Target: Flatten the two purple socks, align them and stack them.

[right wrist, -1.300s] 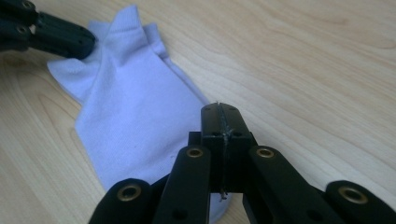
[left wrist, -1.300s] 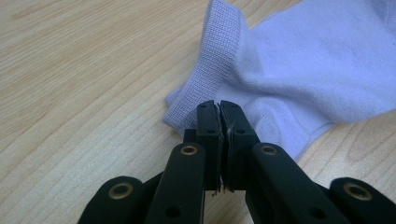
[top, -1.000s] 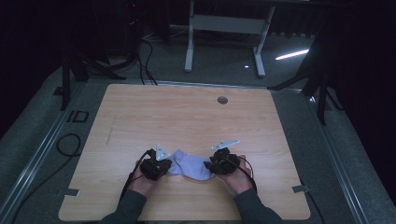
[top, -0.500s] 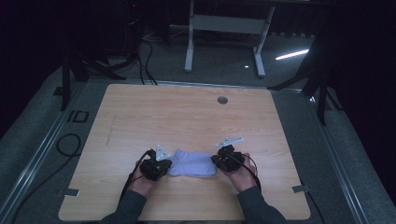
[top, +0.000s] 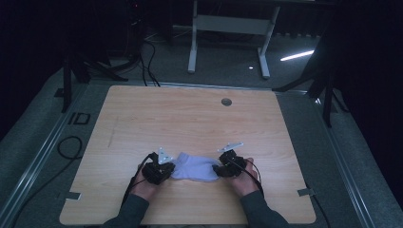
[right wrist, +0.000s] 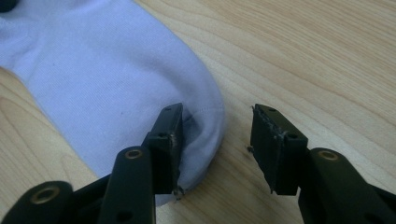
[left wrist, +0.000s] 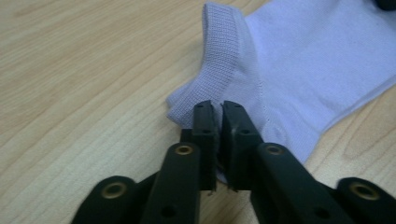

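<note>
The right gripper (right wrist: 215, 147) stands with jaws apart over the sock's (right wrist: 107, 84) toe, on the table (right wrist: 303, 51).

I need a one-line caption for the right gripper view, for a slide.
Right gripper open at the toe end of a pale lavender sock lying on the wooden table.

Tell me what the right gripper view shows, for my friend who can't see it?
A pale purple sock lies flat on a wooden table. The right gripper has its two black jaws open at the sock's rounded toe end, one jaw resting on the fabric and the other over bare wood.
</note>
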{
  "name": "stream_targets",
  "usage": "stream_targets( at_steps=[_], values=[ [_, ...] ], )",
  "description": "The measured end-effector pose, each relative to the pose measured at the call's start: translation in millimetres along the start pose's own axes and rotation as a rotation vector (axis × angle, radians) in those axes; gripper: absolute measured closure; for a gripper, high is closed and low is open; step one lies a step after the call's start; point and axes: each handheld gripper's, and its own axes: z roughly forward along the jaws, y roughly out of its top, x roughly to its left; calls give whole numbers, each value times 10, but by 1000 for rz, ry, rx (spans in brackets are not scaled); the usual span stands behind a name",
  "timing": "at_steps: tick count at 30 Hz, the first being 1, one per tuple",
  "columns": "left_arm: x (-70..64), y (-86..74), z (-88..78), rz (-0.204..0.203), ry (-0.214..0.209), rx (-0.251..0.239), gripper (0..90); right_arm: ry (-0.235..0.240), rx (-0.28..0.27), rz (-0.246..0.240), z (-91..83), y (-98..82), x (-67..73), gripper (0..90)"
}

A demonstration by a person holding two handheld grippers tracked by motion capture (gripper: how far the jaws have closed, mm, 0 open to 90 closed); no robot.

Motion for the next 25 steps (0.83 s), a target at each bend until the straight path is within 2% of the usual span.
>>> stream_targets(
  at_steps=[6,8,12,18,25],
  values=[
    [62,9,-88,-35,-15,-82,749,41,-69,46,-123,10,-74,477],
    [95,4,-114,-44,-12,-92,735,39,-96,64,-179,12,-115,468],
    [183,-13,-149,-68,-7,-87,702,29,-130,96,-268,-4,-211,456],
    [330,-50,-175,-109,17,-68,672,14,-151,145,-332,-87,-358,436],
    [437,-71,-177,-128,47,-58,648,-2,-151,185,-356,-203,-493,427]
  ],
)
